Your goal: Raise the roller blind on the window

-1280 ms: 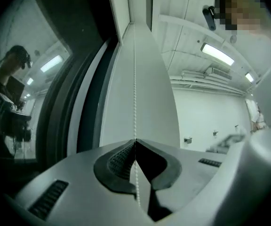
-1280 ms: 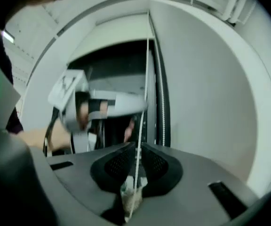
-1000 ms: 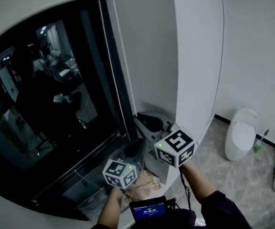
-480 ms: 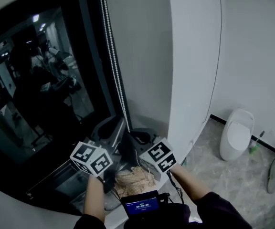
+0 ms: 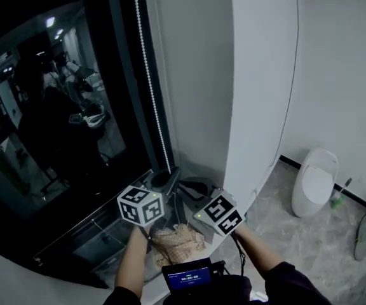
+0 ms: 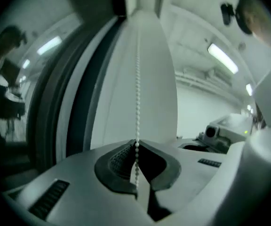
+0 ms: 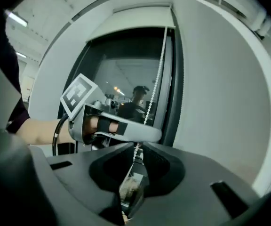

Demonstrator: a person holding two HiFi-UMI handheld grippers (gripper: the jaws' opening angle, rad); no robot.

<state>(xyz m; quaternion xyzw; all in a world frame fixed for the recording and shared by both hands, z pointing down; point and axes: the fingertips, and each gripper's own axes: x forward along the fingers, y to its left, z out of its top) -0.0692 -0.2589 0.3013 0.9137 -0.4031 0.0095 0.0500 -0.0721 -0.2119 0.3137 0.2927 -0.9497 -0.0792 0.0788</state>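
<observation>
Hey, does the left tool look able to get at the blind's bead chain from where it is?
Yes, it seems so: the bead chain hangs straight down into the left tool, whose jaws look shut on it. Nothing stands in the way.

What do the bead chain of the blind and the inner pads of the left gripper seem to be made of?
The bead chain is a string of small, round, white beads, smooth with a dull sheen. It is likely plastic, though painted metal is possible. The pads of the left gripper are dark, matt and finely ribbed, so probably rubber or soft plastic.
</observation>
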